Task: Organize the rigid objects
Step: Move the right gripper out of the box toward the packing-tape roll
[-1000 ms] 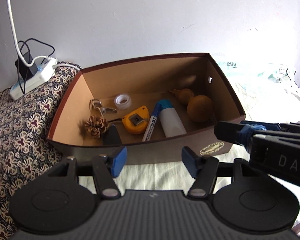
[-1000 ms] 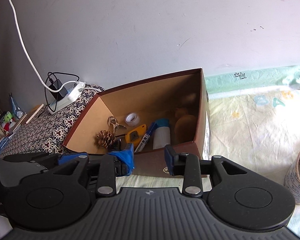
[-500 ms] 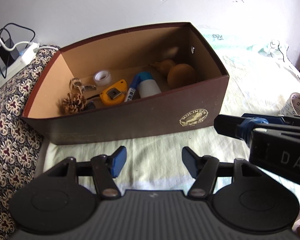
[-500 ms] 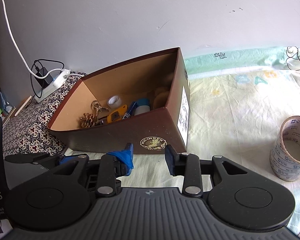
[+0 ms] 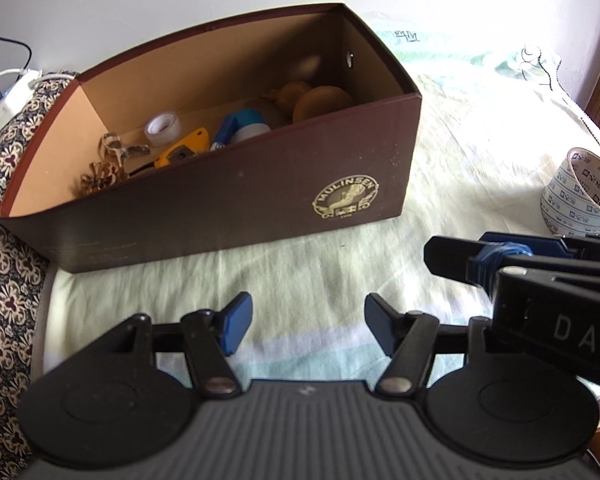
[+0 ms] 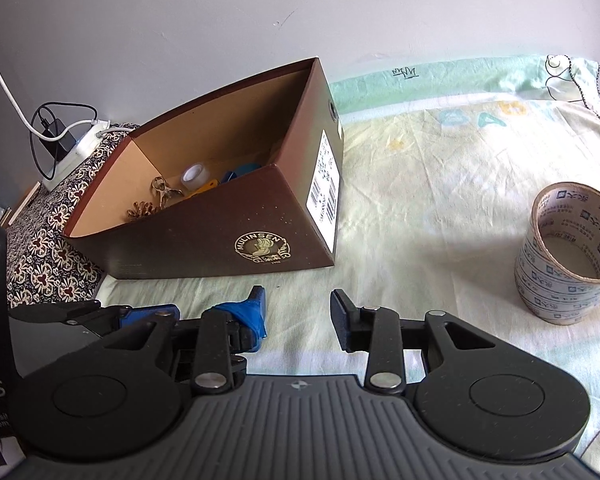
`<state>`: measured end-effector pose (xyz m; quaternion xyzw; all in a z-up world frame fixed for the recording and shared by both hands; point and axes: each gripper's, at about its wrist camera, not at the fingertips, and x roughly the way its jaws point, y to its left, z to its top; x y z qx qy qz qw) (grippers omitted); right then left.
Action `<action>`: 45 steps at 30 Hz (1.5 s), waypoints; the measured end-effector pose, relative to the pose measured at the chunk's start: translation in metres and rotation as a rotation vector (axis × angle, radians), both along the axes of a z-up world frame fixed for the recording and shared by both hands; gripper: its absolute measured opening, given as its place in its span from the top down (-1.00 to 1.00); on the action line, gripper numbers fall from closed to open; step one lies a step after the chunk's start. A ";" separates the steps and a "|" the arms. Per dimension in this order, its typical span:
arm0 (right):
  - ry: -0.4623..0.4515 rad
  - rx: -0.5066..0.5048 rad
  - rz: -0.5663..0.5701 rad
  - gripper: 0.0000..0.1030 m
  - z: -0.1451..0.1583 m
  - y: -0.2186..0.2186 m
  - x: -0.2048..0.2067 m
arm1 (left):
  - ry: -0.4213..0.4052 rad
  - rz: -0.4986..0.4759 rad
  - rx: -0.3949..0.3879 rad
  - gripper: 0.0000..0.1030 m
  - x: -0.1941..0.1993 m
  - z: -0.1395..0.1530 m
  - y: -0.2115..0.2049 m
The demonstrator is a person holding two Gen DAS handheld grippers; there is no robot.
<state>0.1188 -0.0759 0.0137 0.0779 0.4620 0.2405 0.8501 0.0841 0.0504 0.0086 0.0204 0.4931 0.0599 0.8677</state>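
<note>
A brown cardboard box [image 5: 236, 200] stands on the bed sheet; it also shows in the right wrist view [image 6: 204, 236]. Inside lie a pine cone [image 5: 98, 178], a metal clip [image 5: 118, 148], a small clear tape roll [image 5: 163, 128], a yellow tape measure [image 5: 184, 148], a blue-capped white bottle [image 5: 247, 126] and a brown gourd [image 5: 320, 100]. A large printed tape roll [image 6: 568, 252] stands on the sheet to the right, also in the left wrist view [image 5: 580, 192]. My left gripper [image 5: 308, 326] is open and empty, in front of the box. My right gripper [image 6: 298, 312] is open and empty beside it.
A patterned cushion [image 6: 48, 256] lies left of the box, with a white power strip and black charger [image 6: 66, 144] on it against the wall. The light sheet [image 6: 440, 184] stretches to the right of the box.
Both grippers have pulled back and away from the box, which now sits farther off. The large tape roll has come into the left wrist view. Both jaws stay open.
</note>
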 end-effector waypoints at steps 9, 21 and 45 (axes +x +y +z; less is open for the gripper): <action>0.023 -0.028 -0.066 0.63 -0.008 -0.020 0.000 | 0.030 -0.041 -0.020 -0.30 0.005 -0.010 -0.011; 0.050 -0.054 -0.182 0.62 -0.013 -0.066 0.001 | 0.047 -0.131 -0.034 -0.31 0.014 -0.018 -0.040; 0.044 -0.136 -0.509 0.62 -0.005 -0.188 0.021 | -0.037 -0.438 -0.144 -0.39 0.023 -0.004 -0.111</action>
